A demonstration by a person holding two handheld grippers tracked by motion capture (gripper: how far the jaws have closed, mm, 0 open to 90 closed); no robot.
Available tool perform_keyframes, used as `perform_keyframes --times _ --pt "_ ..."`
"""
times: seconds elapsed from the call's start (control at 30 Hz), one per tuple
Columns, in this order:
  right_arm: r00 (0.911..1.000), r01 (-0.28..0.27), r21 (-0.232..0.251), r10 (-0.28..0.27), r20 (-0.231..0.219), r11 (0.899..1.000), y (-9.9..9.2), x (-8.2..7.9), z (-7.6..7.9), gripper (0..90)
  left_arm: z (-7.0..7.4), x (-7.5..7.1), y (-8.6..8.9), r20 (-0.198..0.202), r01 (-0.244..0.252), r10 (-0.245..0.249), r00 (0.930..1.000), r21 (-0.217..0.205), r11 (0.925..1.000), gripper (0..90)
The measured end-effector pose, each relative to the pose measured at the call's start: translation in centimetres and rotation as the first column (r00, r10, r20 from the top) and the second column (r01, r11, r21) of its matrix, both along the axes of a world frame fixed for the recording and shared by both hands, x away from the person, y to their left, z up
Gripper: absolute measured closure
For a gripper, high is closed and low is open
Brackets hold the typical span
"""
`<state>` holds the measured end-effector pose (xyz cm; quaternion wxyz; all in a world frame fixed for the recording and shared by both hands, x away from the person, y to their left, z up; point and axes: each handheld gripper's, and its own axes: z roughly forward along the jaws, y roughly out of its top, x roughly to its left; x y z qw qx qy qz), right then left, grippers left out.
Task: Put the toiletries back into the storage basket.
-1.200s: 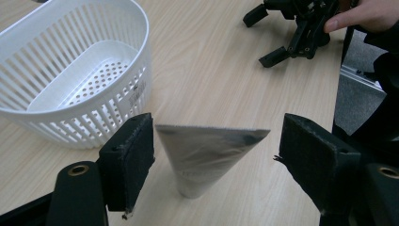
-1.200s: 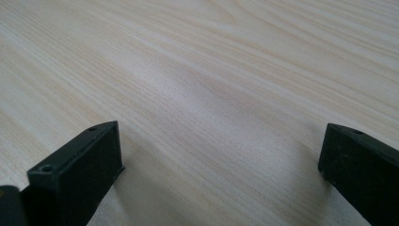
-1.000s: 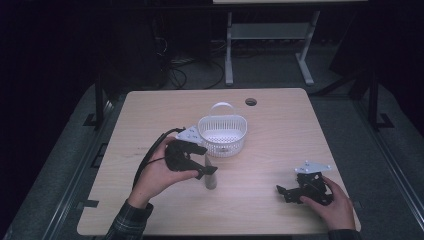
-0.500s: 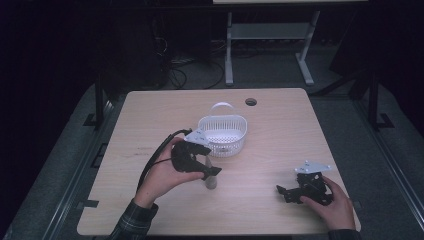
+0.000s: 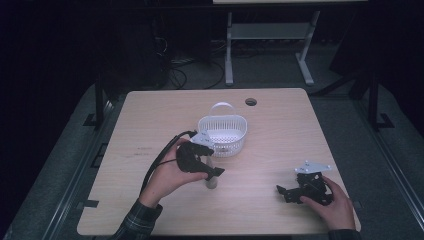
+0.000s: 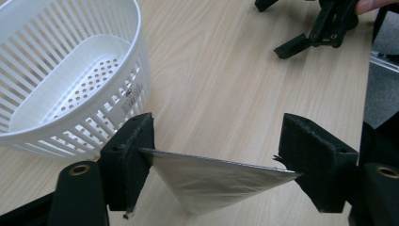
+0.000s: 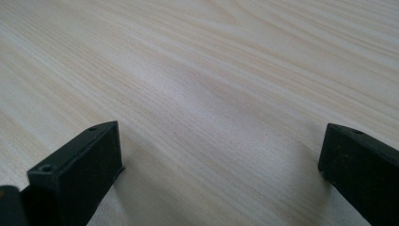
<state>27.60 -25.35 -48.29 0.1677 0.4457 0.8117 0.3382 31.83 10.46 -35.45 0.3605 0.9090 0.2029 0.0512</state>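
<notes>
Since a second ago the left tongs have come up off the tabletop and nearer the white slotted basket, carrying a silvery foil pouch that hangs below them just near of the basket. In the left gripper view the pouch's flat top edge spans the gap between the two pads, each end touching a pad, so the left tongs are clamped on the pouch. The basket stands mid-table with its handle up; its perforated floor is bare. The right tongs rest low at the near right of the tabletop, unmoved, with jaws wide apart and bare wood between them in the right gripper view.
</notes>
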Motion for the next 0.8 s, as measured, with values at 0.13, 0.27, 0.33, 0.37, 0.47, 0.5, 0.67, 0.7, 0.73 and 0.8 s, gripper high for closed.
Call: perform_keyframes --times 0.13,0.27,0.33,0.37,0.47,0.5,0.67,0.7,0.73,0.8 --pt "1.0 0.0 0.0 0.0 0.0 1.0 0.0 0.0 0.0 0.0 0.02 0.02 0.02 0.001 -0.003 0.003 1.0 0.0 1.0 29.5" --pt "1.0 0.0 0.0 0.0 0.0 1.0 0.0 0.0 0.0 0.0 0.06 0.03 0.08 0.003 0.002 -0.002 1.0 0.007 1.0 29.9" --pt "1.0 0.0 0.0 0.0 0.0 1.0 0.0 0.0 0.0 0.0 0.06 0.03 0.1 0.001 0.0 0.0 1.0 0.006 1.0 30.0" --pt "1.0 0.0 0.0 0.0 0.0 1.0 0.0 0.0 0.0 0.0 0.08 0.03 0.12 0.0 0.0 0.0 1.0 0.007 1.0 30.1" --pt "1.0 0.0 0.0 0.0 0.0 1.0 0.0 0.0 0.0 0.0 0.11 0.04 0.17 -0.007 -0.005 0.005 1.0 0.007 1.0 30.3" --pt "1.0 0.0 0.0 0.0 0.0 1.0 0.0 0.0 0.0 0.0 0.11 0.04 0.17 -0.007 -0.005 0.005 1.0 0.007 1.0 30.3" --pt "1.0 0.0 0.0 0.0 0.0 1.0 0.0 0.0 0.0 0.0 0.26 0.05 0.22 -0.009 -0.007 0.007 0.9999 0.023 0.9997 30.4" --pt "1.0 0.0 0.0 0.0 0.0 1.0 0.0 0.0 0.0 0.0 0.28 0.05 0.22 -0.01 -0.007 0.007 0.9999 0.025 0.9997 30.4" --pt "1.0 0.0 0.0 0.0 0.0 1.0 0.0 0.0 0.0 0.0 0.28 0.04 0.2 -0.011 -0.008 0.008 0.9999 0.026 0.9996 30.4" --pt "1.0 0.0 0.0 0.0 0.0 1.0 0.0 0.0 0.0 0.0 0.35 0.07 0.21 -0.013 -0.004 0.005 0.9999 0.035 0.9994 30.5"
